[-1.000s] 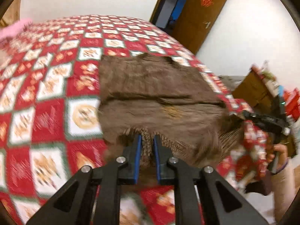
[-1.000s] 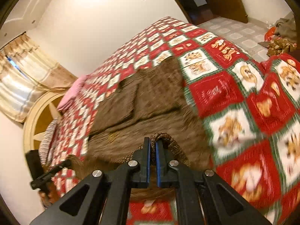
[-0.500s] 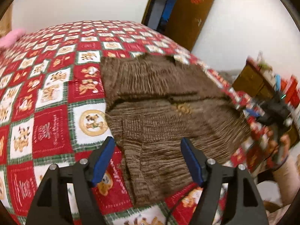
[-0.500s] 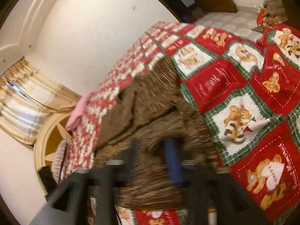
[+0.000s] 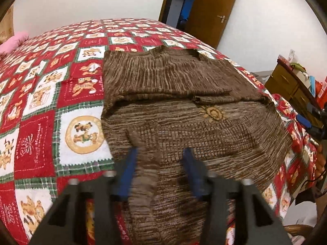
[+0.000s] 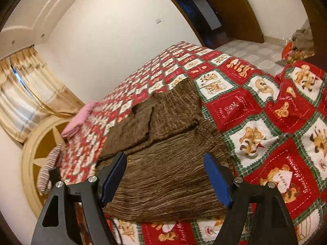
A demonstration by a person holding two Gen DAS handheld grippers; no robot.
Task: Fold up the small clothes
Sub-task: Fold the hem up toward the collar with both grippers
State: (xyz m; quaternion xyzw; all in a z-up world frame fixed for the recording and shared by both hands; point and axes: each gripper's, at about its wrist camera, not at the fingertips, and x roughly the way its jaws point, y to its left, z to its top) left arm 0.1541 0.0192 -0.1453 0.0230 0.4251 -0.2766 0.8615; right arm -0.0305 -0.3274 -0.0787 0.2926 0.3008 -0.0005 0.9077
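Observation:
A brown knit sweater (image 5: 184, 126) lies flat on the red, white and green patchwork bedspread (image 5: 40, 110), its sleeves folded across the upper half. Its lower edge hangs over the near side of the bed. My left gripper (image 5: 160, 163) hovers over that lower part, blurred; its jaws are closing, with knit lying between the pads but a gap still showing. In the right wrist view the sweater (image 6: 167, 163) fills the middle. My right gripper (image 6: 165, 175) is above its near edge, its jaws wide and still opening, and nothing is pinched.
A pink pillow (image 5: 12, 42) lies at the far left of the bed, near a curtain (image 6: 30, 94) and a round headboard (image 6: 38, 149). A brown door (image 5: 210, 10) and a cluttered wooden cabinet (image 5: 290, 85) stand to the right. A person's hand (image 5: 319, 159) shows at the right edge.
Both grippers were shut on the sweater's edge a second ago and have let it go. The sweater has settled flat. The left jaws sprang wide, then narrowed again and dropped lower.

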